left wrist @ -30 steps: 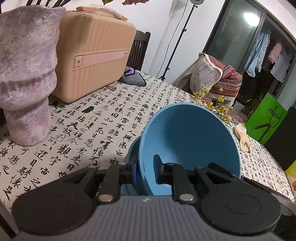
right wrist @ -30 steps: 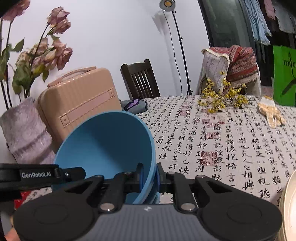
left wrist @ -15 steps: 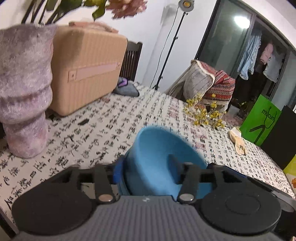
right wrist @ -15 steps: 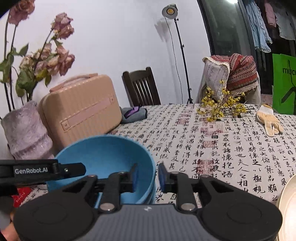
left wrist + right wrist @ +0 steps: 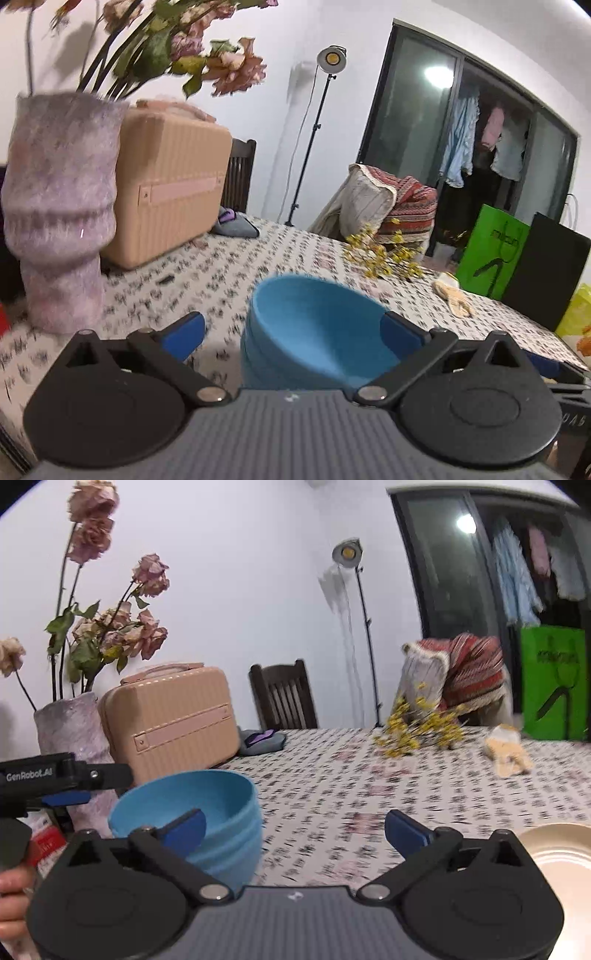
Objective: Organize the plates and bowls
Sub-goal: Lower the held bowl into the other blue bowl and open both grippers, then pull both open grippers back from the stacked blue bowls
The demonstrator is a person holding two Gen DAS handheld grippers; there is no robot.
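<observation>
Left wrist view: my worktop (image 5: 258, 258), under its script-print cloth, is smeared by motion blur, its characters unreadable. The blue bowls (image 5: 314, 332) sit nested and upright there, their base hidden behind the left gripper (image 5: 293, 330), whose jaws are opening wide around them, pads clear of the rim. A second ago it pinched a tilted bowl.

Right wrist view: same blurred cloth. The stack stands at left; the right gripper (image 5: 295, 830) is also opening, gripping nothing. A cream plate (image 5: 557, 849) is cut off at right
</observation>
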